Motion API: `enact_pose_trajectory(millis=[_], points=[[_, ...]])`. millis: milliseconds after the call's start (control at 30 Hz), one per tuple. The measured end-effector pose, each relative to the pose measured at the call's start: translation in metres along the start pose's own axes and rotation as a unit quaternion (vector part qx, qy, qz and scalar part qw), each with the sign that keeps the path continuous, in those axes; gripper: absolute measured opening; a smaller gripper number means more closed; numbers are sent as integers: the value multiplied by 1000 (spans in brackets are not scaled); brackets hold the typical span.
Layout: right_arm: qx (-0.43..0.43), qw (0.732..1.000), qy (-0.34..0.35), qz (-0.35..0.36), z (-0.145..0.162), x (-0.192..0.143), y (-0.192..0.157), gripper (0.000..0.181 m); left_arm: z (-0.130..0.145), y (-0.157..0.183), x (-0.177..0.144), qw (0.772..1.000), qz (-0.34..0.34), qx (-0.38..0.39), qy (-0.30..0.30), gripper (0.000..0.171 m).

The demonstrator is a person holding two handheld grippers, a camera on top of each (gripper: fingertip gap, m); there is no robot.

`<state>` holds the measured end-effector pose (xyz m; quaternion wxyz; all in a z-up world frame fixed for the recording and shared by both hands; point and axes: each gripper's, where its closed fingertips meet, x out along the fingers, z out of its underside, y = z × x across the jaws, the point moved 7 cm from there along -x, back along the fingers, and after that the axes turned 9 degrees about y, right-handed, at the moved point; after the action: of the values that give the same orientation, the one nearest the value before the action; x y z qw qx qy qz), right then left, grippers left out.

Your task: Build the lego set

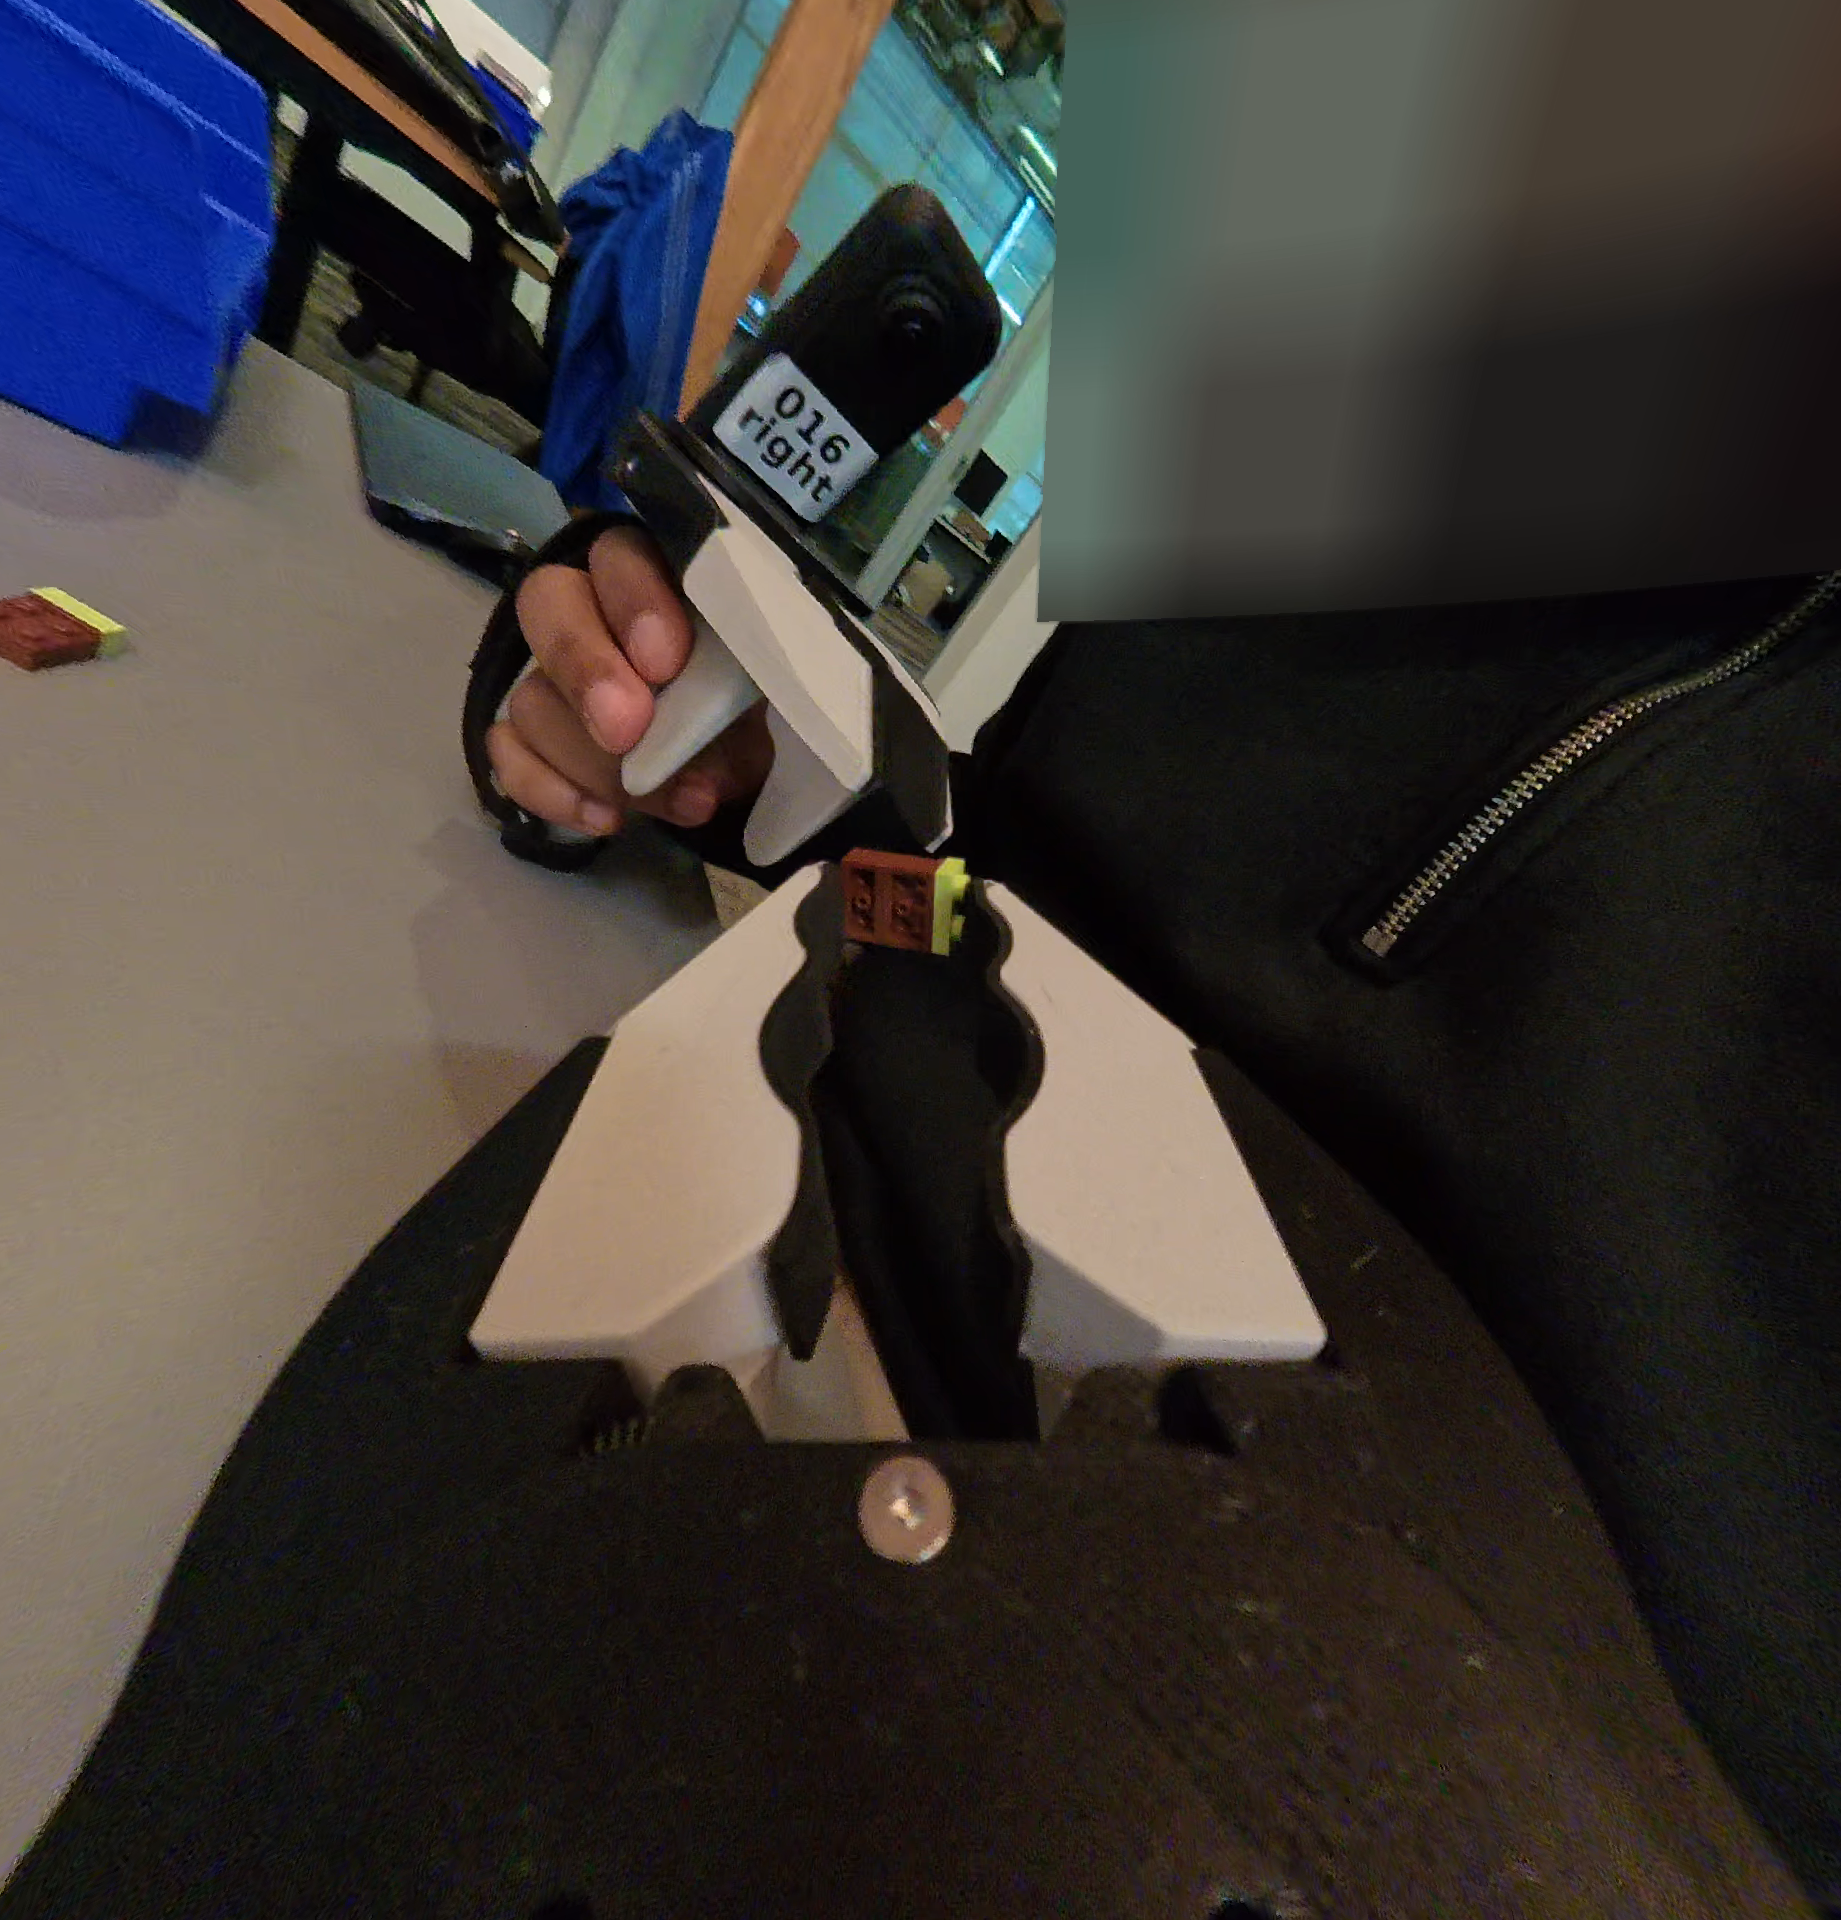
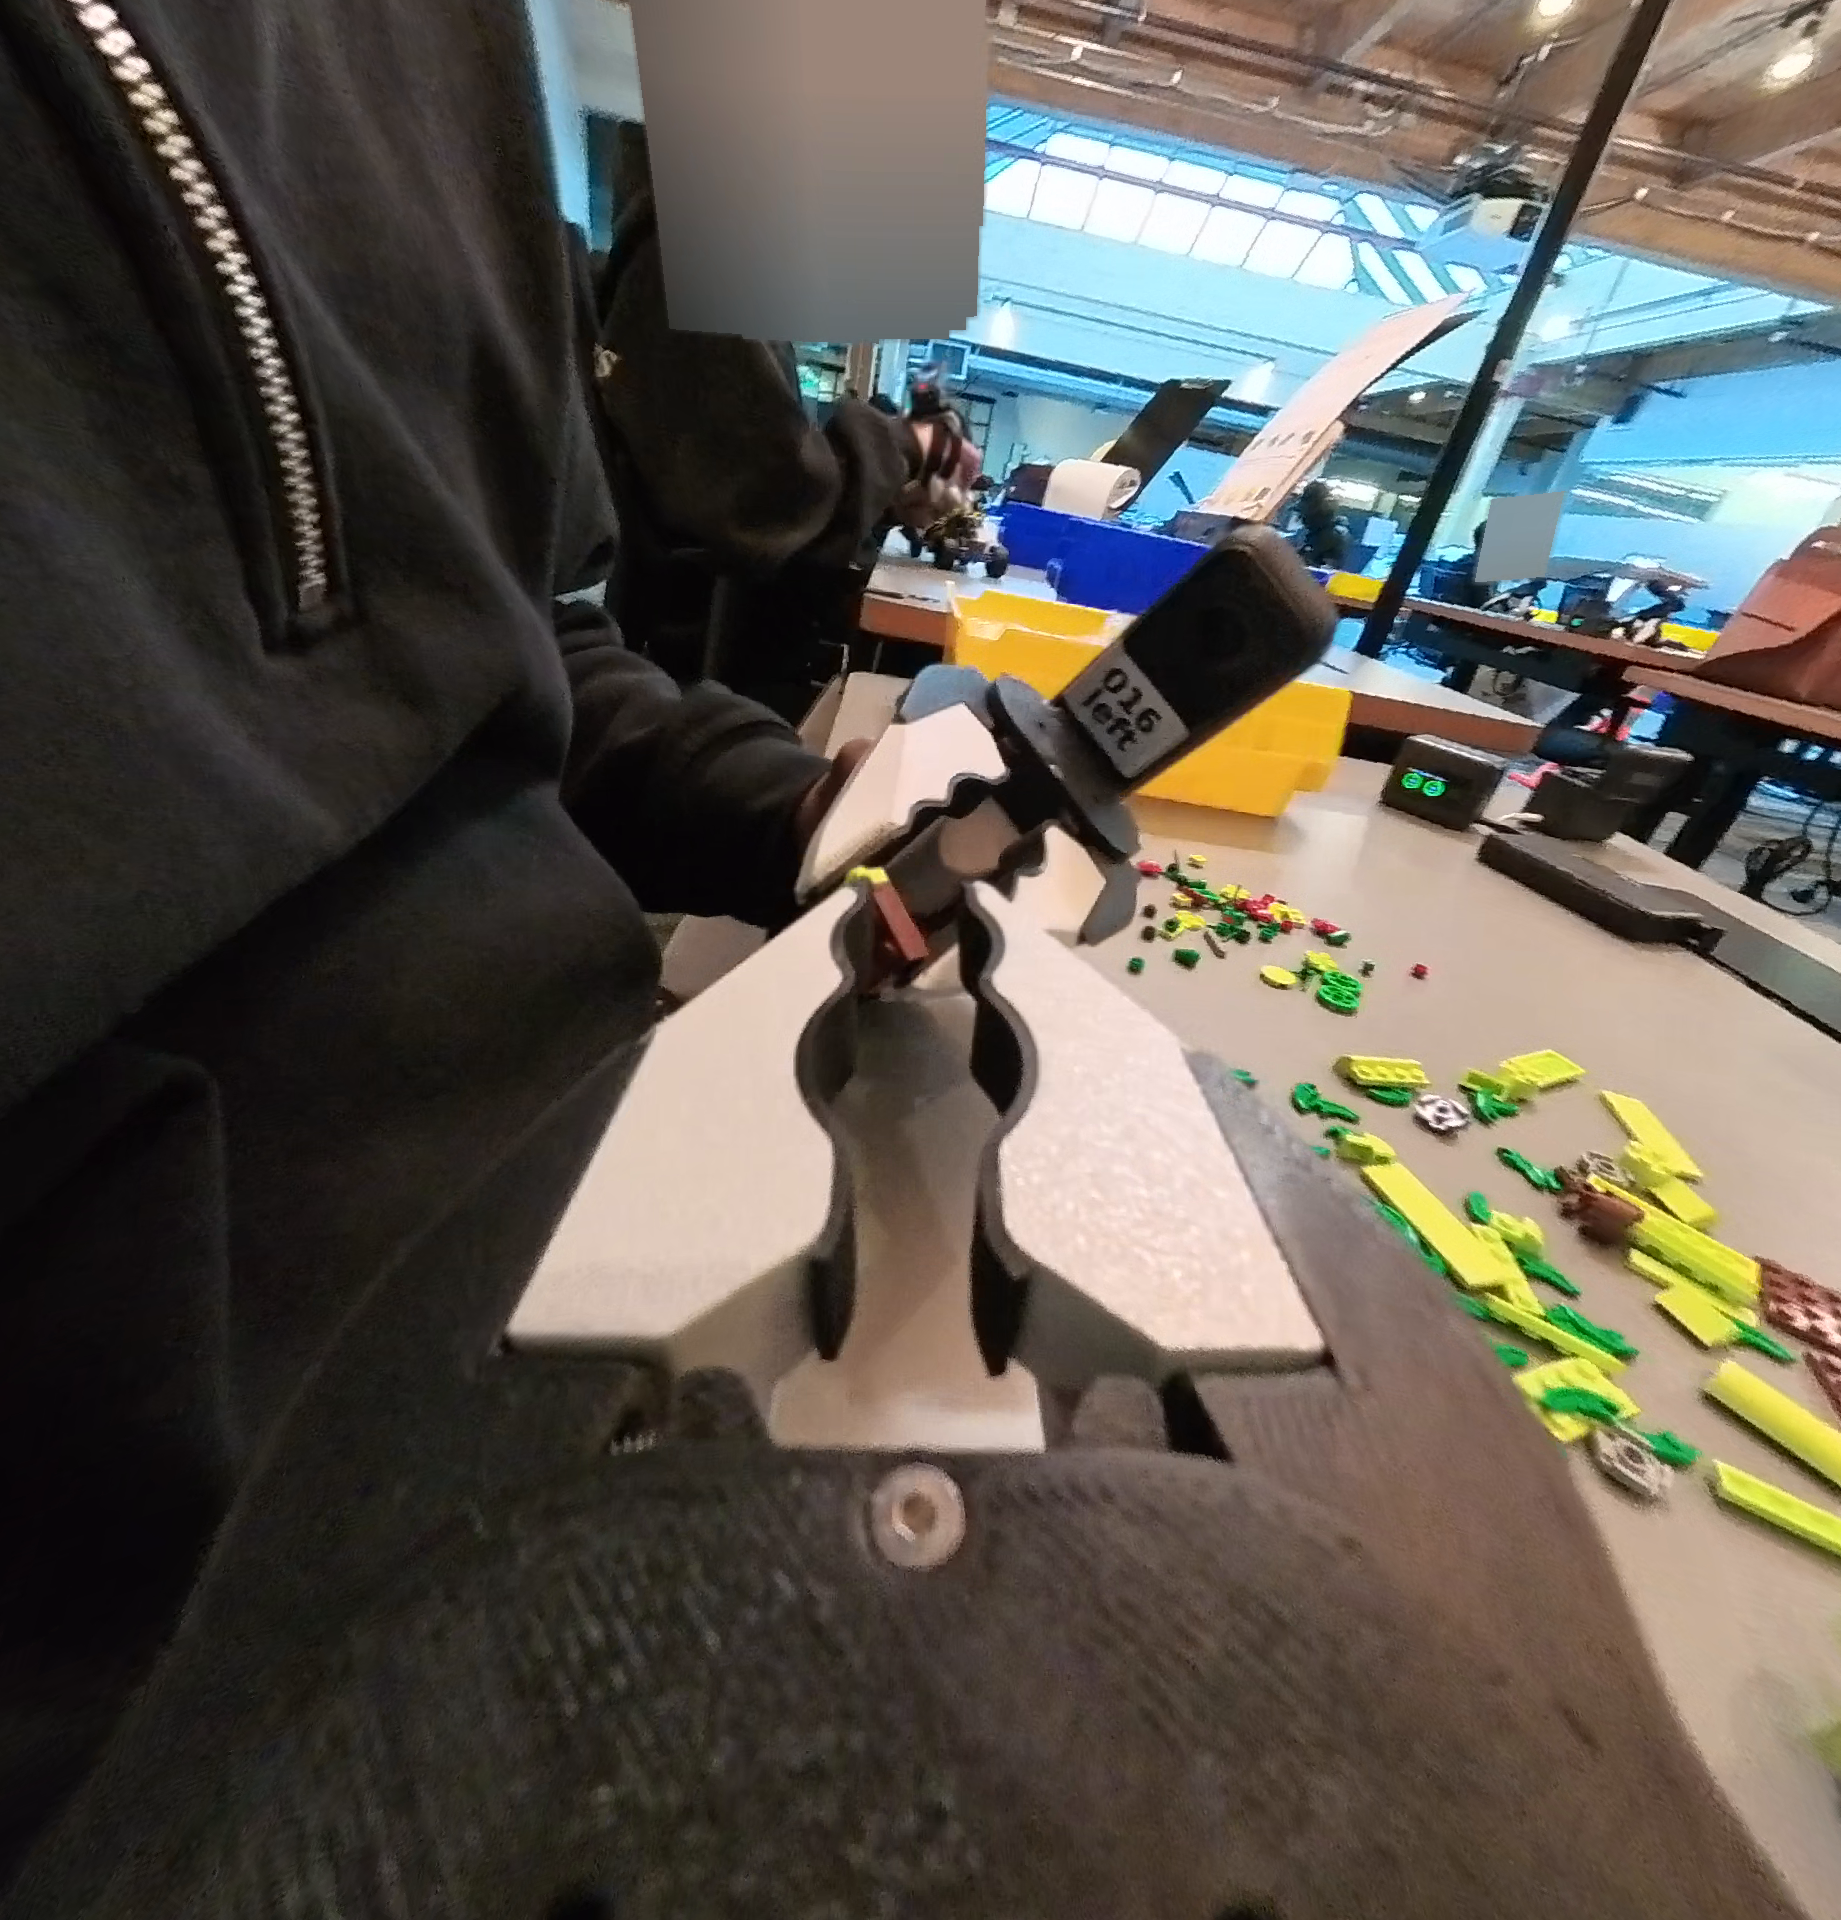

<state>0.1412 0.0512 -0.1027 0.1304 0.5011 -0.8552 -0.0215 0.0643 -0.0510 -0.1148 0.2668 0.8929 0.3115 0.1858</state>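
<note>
A small brown and lime brick stack (image 1: 900, 902) is pinched at the tips of the left gripper (image 1: 900, 914) while the right gripper (image 2: 911, 951), its fingers slightly apart, is brought around it, probably to press or regrip it gently.

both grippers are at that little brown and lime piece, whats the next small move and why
Probably hold the left gripper steady and ease the right gripper in to squeeze the brown-and-lime piece together. The left gripper is shut on it above the table, and the right one's fingertips sit around it, though whether they grip it is unclear.
</note>
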Motion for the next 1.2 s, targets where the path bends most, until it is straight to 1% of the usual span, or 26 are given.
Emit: enact_pose_trajectory(millis=[100,233,367,500,600,633,800,967,1200], points=[[12,999,-11,-37,1,1,-8,14,8,2,3,999,20,-14,-38,20],[45,994,-53,-89,5,4,-19,15,21,5,10,995,39,-24,-92,20],[58,987,-85,-120,8,6,-28,14,28,8,14,991,59,-35,-118,20],[67,983,-106,-136,10,5,-32,15,28,9,15,990,72,-43,-118,20],[62,982,-112,-138,11,5,-34,10,29,9,15,988,75,-49,-124,20],[60,982,-113,-141,12,6,-34,7,30,9,16,988,76,-50,-126,20],[44,983,-102,-144,11,6,-36,6,30,10,16,987,85,-57,-122,20],[59,983,-92,-149,9,6,-35,6,29,11,17,987,93,-63,-111,20],[88,980,-102,-146,9,7,-33,6,29,10,17,988,88,-65,-110,19]])
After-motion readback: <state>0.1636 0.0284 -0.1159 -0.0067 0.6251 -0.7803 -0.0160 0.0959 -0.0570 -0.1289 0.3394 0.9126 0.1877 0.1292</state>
